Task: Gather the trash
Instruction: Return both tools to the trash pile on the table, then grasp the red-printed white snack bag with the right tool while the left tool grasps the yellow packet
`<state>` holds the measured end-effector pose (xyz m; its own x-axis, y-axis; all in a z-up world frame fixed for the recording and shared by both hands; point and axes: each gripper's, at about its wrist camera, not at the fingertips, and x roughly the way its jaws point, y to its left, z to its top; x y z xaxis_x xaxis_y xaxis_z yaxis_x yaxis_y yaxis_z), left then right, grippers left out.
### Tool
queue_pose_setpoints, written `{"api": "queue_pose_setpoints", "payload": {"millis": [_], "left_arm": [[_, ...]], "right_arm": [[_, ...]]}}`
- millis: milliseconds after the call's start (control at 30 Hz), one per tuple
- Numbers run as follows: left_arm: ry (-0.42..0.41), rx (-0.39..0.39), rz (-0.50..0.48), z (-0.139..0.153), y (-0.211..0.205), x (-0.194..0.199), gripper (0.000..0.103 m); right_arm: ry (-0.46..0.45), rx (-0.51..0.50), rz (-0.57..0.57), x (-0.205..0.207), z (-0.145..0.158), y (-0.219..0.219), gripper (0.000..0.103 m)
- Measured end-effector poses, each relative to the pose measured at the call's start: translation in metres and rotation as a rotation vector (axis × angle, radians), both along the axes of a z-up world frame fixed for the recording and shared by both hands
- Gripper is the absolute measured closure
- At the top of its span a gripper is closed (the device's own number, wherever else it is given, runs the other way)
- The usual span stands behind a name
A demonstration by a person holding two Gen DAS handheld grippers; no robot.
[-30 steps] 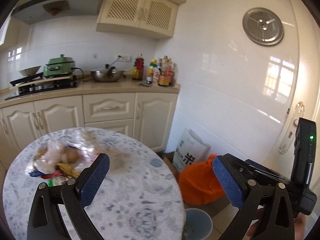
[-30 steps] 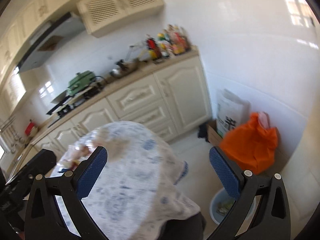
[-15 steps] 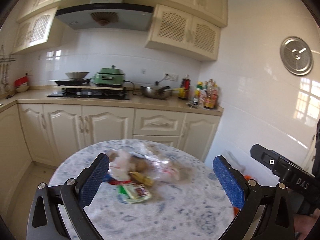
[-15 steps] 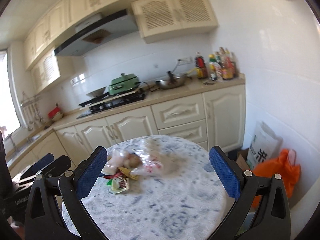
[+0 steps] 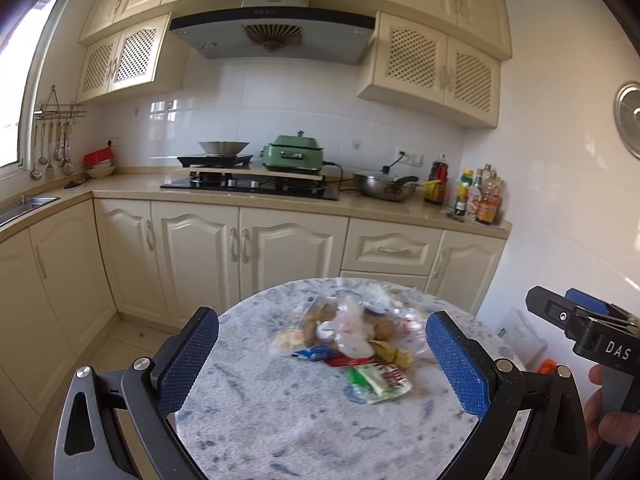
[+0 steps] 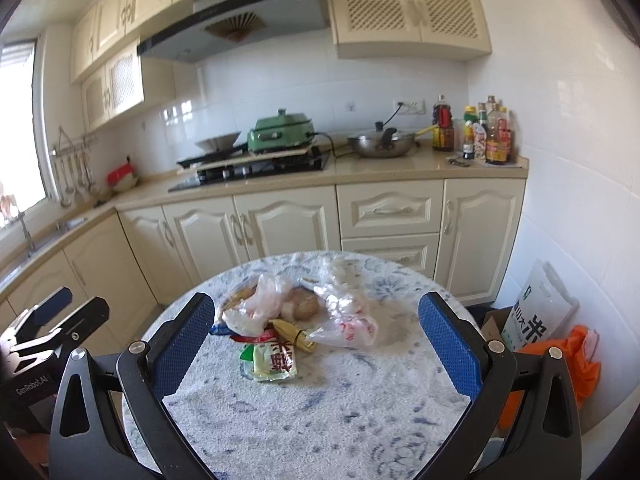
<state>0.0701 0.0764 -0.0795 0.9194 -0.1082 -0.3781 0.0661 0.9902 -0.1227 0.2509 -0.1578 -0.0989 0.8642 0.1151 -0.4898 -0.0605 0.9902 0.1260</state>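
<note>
**Both claws wide, trash heap dead ahead**

Both claws hang above the near edge of the round surface (image 6: 320, 412), and neither holds anything. The left claw (image 5: 322, 364) is spread wide, blue pads far apart. The right claw (image 6: 316, 346) is spread just as wide. In the left view the right claw's body shows at the far right with a hand (image 5: 610, 416) wrapped round its grip.

The trash sits in one heap past the middle of the surface, well clear of both claws. At the near side lies a flat green-and-yellow packet (image 6: 272, 362), alone on the marbled top. Just behind it, touching, is a yellow wrapper (image 6: 292, 334). Behind that, two crumpled clear bags: one (image 6: 256, 306) on the left over some brown lumps, one (image 6: 344, 316) on the right with red print.

The step in hand looks like the approach for a first pick. The packet is the easy target, nearest and unburied, but it lies flat, so a claw has to come in low and catch an edge rather than press down on it. The bags will crush and slip; pinch a bunched fold, not a loose skin. One claw could steady the heap while the other lifts.

No bin shows in either view.
</note>
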Motion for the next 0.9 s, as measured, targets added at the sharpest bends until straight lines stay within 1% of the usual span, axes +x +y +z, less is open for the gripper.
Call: {"api": "queue_pose_setpoints", "payload": {"millis": [133, 267, 333, 433, 633, 733, 900], "left_arm": [[0.03, 0.02, 0.017, -0.006, 0.002, 0.012, 0.001], [0.077, 0.052, 0.028, -0.018, 0.004, 0.03, 0.001], [0.108, 0.06, 0.025, -0.025, 0.006, 0.042, 0.001], [0.14, 0.065, 0.023, -0.033, 0.008, 0.06, 0.001], [0.208, 0.056, 0.026, -0.052, 0.014, 0.094, 0.001], [0.232, 0.056, 0.032, -0.061, 0.019, 0.109, 0.001], [0.275, 0.054, 0.04, -0.075, 0.022, 0.141, 0.001]], "right_arm": [[0.058, -0.024, 0.022, 0.015, -0.019, 0.015, 0.0], [0.117, -0.044, 0.053, 0.029, -0.04, 0.029, 0.0], [0.164, -0.046, 0.069, 0.04, -0.055, 0.034, 0.0], [0.231, -0.045, 0.089, 0.055, -0.079, 0.042, 0.0], [0.334, -0.055, 0.12, 0.082, -0.12, 0.061, 0.003], [0.37, -0.057, 0.129, 0.096, -0.136, 0.067, 0.005], [0.423, -0.07, 0.137, 0.118, -0.162, 0.077, 0.005]]}}
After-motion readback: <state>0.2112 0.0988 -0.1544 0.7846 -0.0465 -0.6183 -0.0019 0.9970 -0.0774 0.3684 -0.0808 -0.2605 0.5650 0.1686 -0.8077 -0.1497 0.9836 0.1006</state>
